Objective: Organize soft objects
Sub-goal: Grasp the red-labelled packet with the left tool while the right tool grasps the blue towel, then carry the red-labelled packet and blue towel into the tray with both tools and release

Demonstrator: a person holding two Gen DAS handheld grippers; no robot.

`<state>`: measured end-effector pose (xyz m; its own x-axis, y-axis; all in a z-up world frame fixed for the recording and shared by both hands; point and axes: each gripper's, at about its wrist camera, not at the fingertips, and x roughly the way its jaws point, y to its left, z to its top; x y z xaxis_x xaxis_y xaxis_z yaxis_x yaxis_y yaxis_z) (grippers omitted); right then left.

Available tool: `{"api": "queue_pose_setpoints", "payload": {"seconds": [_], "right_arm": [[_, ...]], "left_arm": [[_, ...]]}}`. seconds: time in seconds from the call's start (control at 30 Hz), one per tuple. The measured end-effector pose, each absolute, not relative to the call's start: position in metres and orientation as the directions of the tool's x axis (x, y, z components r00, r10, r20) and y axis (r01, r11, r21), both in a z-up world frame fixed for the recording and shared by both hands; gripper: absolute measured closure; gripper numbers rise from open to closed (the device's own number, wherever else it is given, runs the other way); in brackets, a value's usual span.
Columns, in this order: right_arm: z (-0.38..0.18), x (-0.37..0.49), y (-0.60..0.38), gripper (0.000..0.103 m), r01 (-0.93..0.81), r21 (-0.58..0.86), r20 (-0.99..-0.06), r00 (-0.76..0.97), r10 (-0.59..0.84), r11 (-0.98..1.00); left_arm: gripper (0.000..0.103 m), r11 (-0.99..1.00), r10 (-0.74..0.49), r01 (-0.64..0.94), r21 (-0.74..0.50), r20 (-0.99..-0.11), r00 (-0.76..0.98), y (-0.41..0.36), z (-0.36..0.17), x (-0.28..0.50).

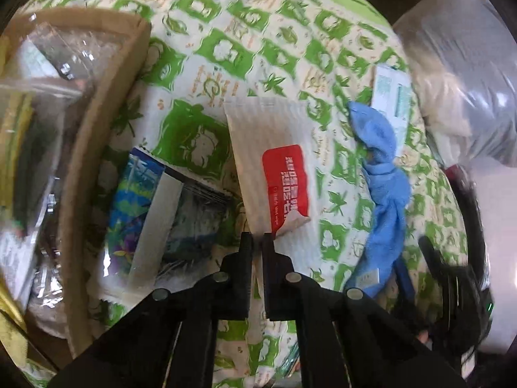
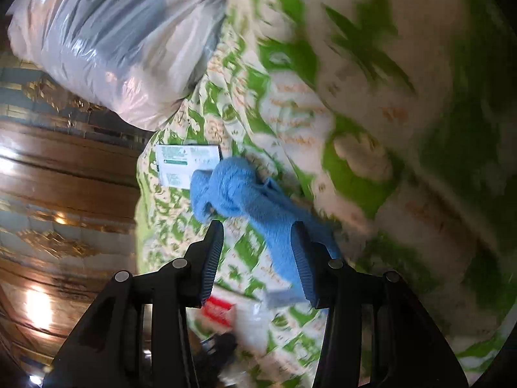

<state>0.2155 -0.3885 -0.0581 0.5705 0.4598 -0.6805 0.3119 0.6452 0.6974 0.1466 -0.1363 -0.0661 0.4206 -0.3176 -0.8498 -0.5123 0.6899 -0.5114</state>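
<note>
The left gripper (image 1: 257, 242) has its jaws pinched on the near edge of the white wet-wipe pack (image 1: 271, 174) with the red label, which lies on the green-patterned bedspread (image 1: 226, 32). To its left a cardboard box (image 1: 97, 129) already holds some plastic-wrapped items, so part of the sorting looks done. A colourful packet (image 1: 139, 200) lies just beside the box.

In the right wrist view, the right gripper (image 2: 257, 258) stands wide, jaws straddling the blue towel (image 2: 239, 194) without clamping it. A white-and-green sachet (image 2: 187, 161) lies beyond, touching the towel. Towel, sachet and packet seem left to put away.
</note>
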Motion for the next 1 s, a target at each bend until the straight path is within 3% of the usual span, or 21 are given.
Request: {"api": "queue_pose_setpoints", "payload": {"seconds": [0.4, 0.43, 0.47, 0.5, 0.53, 0.67, 0.8, 1.0], "right_arm": [[-0.072, 0.267, -0.344, 0.061, 0.165, 0.269, -0.892, 0.413, 0.181, 0.949], [-0.072, 0.267, -0.341, 0.066, 0.154, 0.254, -0.899, 0.403, 0.174, 0.955], [-0.07, 0.266, -0.339, 0.083, 0.143, 0.248, -0.907, 0.38, 0.178, 0.958], [-0.069, 0.265, -0.337, 0.092, 0.137, 0.233, -0.912, 0.375, 0.168, 0.963], [-0.067, 0.263, -0.337, 0.093, 0.13, 0.22, -0.915, 0.371, 0.158, 0.967], [-0.055, 0.253, -0.348, 0.097, 0.139, 0.305, -0.895, 0.38, 0.233, 0.942], [-0.031, 0.232, -0.352, 0.097, 0.102, 0.464, -0.815, 0.439, 0.379, 0.88], [0.0, 0.2, -0.353, 0.097, 0.061, 0.511, -0.75, 0.518, 0.411, 0.857]], "left_arm": [[0.102, 0.743, -0.412, -0.327, -0.584, -0.784, 0.464, -0.121, -0.021, 0.095], [0.102, 0.727, -0.437, -0.314, -0.61, -0.764, 0.475, -0.116, -0.019, 0.088], [0.102, 0.718, -0.449, -0.306, -0.625, -0.752, 0.483, -0.111, -0.017, 0.083], [0.102, 0.711, -0.453, -0.305, -0.634, -0.745, 0.49, -0.108, -0.015, 0.077], [0.102, 0.702, -0.457, -0.306, -0.643, -0.736, 0.499, -0.103, -0.012, 0.069], [0.102, 0.667, -0.456, -0.303, -0.68, -0.695, 0.556, -0.083, -0.002, 0.044], [0.102, 0.634, -0.438, -0.288, -0.717, -0.64, 0.631, -0.053, 0.008, 0.01], [0.102, 0.543, -0.456, -0.276, -0.793, -0.555, 0.696, -0.021, 0.002, -0.021]]}}
